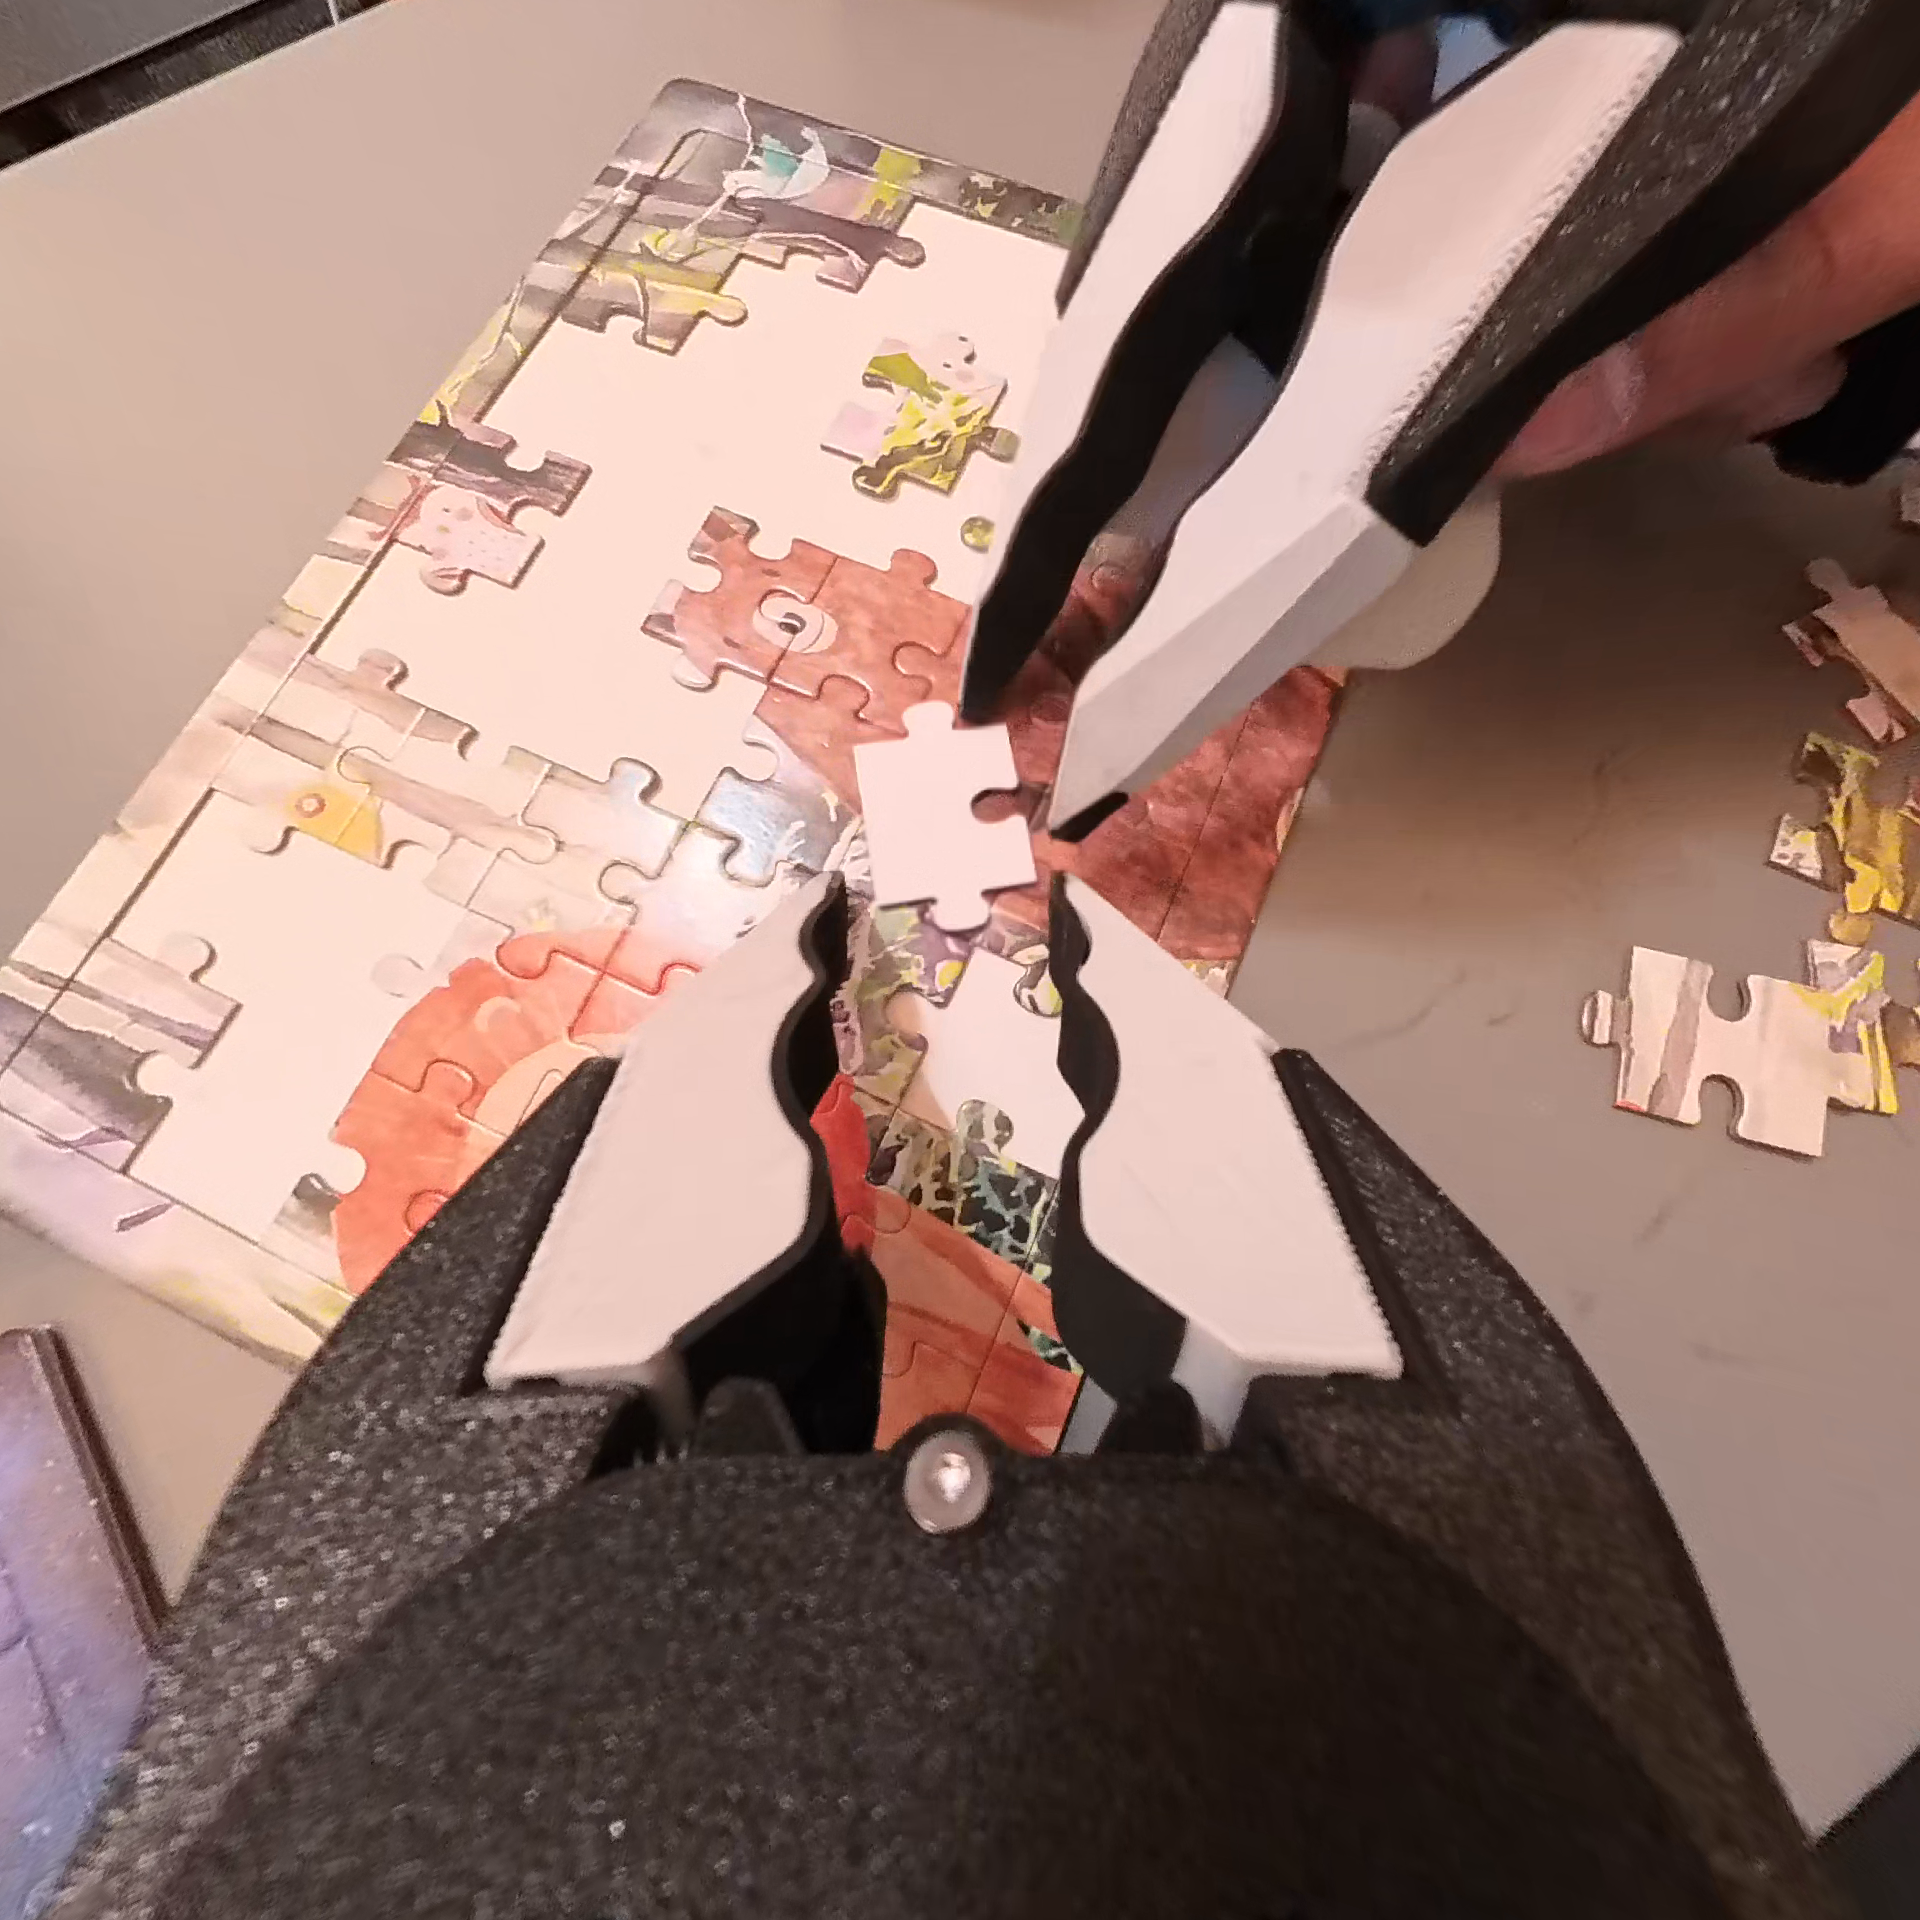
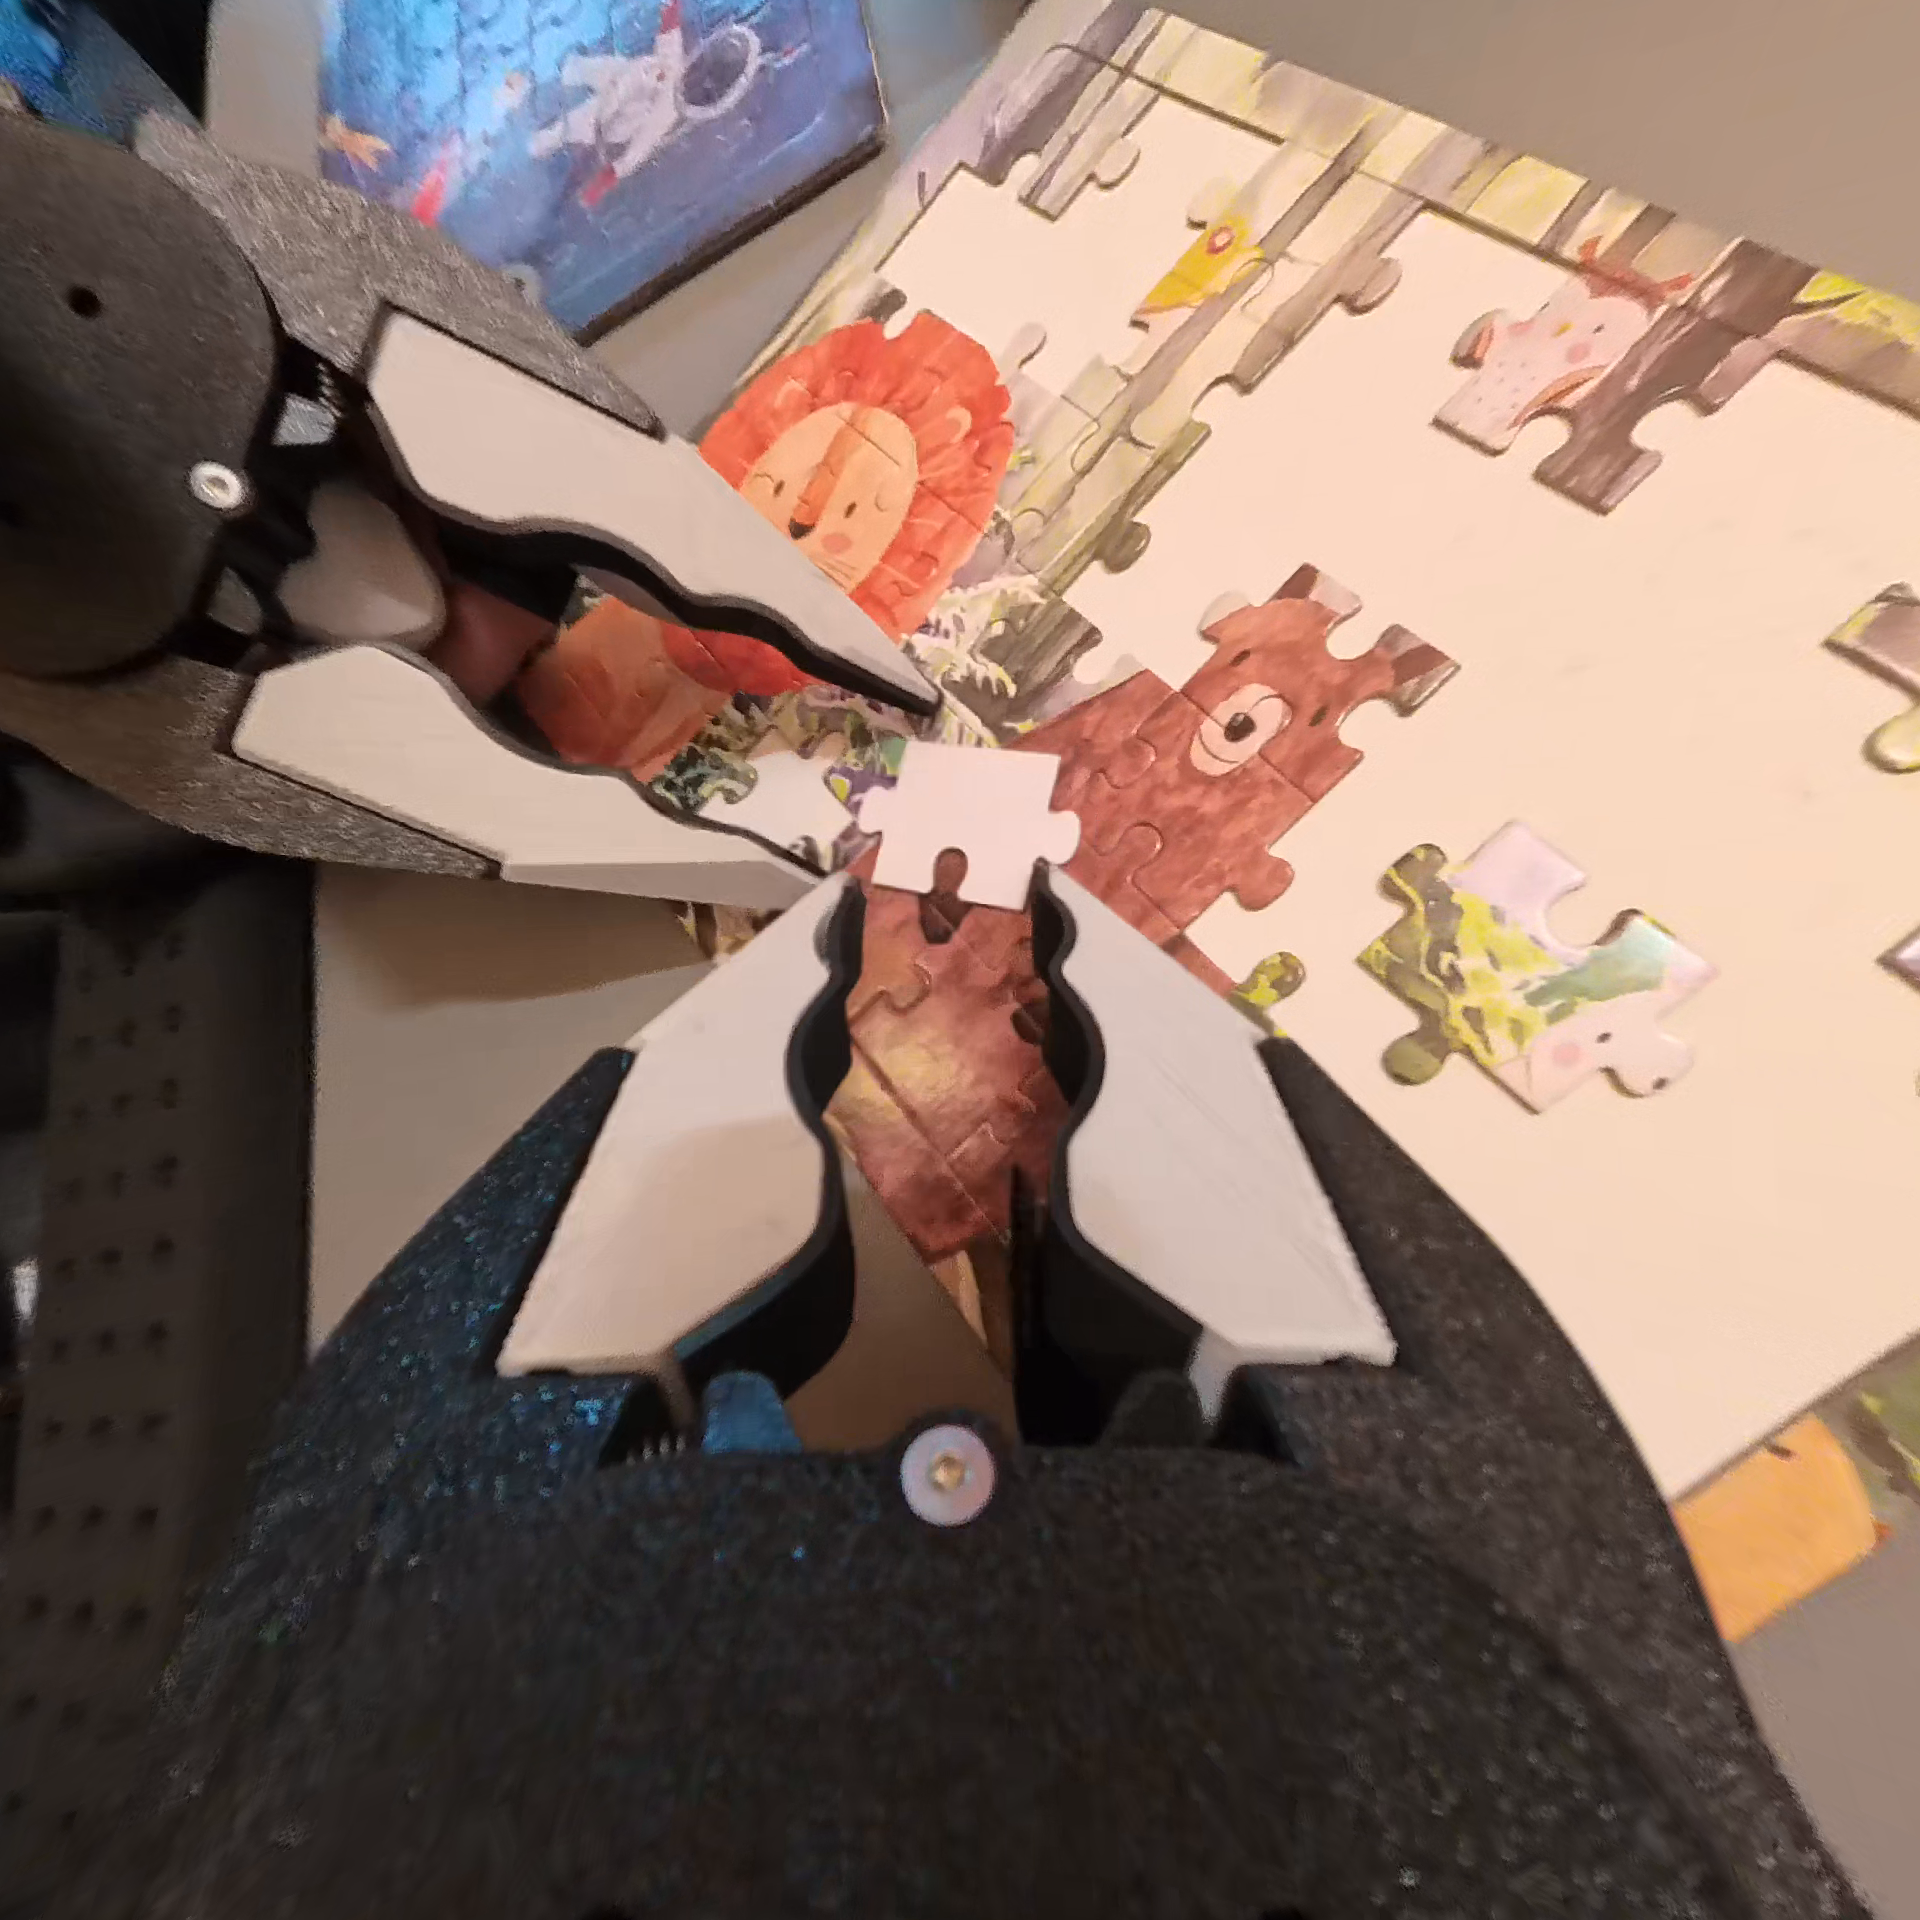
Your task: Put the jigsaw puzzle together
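Observation:
A half-built animal jigsaw (image 1: 665, 436) (image 2: 1558, 644) lies flat, with lion and bear parts joined and bare white backing between them. One puzzle piece, white side up (image 1: 945, 821) (image 2: 966, 821), hangs just over the bear area. My right gripper (image 2: 943, 881) comes in from the top right in the left wrist view (image 1: 1023, 771) and pinches this piece by its near edge, a tip at each corner. My left gripper (image 1: 948, 888) (image 2: 878, 792) is open, with its tips straddling the piece's other end and small gaps on both sides.
Loose pieces (image 1: 1756, 1039) lie on the grey table to the right of the puzzle. Another loose piece (image 2: 1538, 966) rests on the white backing. A blue picture board (image 2: 603, 135) lies beyond the lion corner. A person's hand (image 1: 1714, 343) holds the right gripper. Both grippers' tips are close together, under 4 cm apart.

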`<action>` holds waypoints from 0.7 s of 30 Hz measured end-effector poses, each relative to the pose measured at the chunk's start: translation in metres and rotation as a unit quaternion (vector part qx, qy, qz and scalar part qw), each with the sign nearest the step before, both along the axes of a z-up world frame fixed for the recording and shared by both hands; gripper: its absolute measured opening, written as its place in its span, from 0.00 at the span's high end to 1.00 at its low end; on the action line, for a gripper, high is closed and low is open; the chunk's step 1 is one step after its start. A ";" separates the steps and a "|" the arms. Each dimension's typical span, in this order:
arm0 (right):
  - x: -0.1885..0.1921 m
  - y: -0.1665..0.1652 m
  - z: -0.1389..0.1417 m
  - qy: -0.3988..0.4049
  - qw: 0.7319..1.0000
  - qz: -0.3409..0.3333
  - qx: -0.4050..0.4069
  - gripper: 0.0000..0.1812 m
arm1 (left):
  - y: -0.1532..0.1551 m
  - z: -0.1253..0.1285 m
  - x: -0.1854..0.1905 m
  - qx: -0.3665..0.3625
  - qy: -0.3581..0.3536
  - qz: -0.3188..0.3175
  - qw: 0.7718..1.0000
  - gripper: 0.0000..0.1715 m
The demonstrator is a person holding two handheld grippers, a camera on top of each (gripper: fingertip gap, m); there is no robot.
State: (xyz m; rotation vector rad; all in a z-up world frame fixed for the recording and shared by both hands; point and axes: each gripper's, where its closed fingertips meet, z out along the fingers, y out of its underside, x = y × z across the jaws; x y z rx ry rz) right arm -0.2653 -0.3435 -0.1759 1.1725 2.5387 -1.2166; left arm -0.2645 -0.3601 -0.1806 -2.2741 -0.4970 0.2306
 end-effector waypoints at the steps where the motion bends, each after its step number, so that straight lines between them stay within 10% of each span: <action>1: 0.002 -0.003 0.002 -0.009 1.000 0.003 -0.017 0.83 | 0.000 0.000 0.000 0.000 0.000 0.000 1.000 0.78; 5: 0.016 -0.017 0.010 -0.054 0.995 0.030 -0.073 0.95 | 0.001 0.000 0.002 0.000 -0.002 -0.004 1.000 0.81; 21: -0.007 0.003 0.027 -0.068 0.986 -0.051 -0.142 0.82 | 0.002 0.022 0.002 0.000 0.094 -0.019 0.995 0.82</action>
